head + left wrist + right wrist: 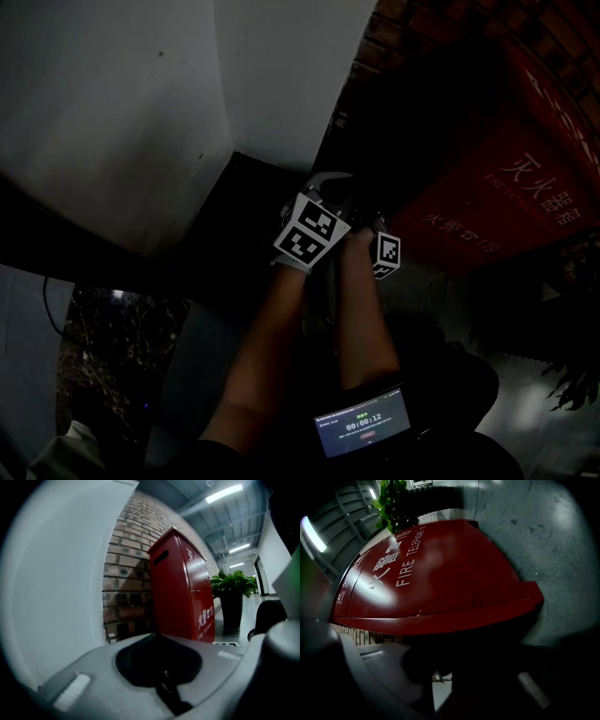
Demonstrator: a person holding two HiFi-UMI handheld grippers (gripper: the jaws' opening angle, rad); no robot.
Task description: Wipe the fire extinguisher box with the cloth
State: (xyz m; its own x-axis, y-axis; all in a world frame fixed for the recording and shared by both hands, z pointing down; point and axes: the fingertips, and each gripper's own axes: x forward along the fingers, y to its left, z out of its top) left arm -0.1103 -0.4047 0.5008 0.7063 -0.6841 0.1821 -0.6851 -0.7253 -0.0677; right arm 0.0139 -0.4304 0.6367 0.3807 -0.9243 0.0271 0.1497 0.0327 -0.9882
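Against the brick wall (126,569) stands the red fire extinguisher box (180,588), with white lettering on its front and a potted plant (232,585) just beyond it. From the head view, which is very dim, the box lies to the right of both claws, and a white wall (112,112) fills the upper left.

Both bare forearms reach forward side by side, so the two marker cubes (309,234) sit almost touching, near the corner where the white wall meets the brick.

The left claw (157,637) is closed, its grey fingers meeting at the tips around a dark hollow, with nothing gripped between them. It points towards the narrow side of the box.

The right claw (436,663) looks closed too and I can make out nothing in it. Only a thin slit of light shows low between the fingers, and one finger is lost in shadow. Its view is filled by the box's lettered face, close above the claw, with grey floor (553,550) to the right.

A small lit screen (364,424) shows at the bottom of the head view
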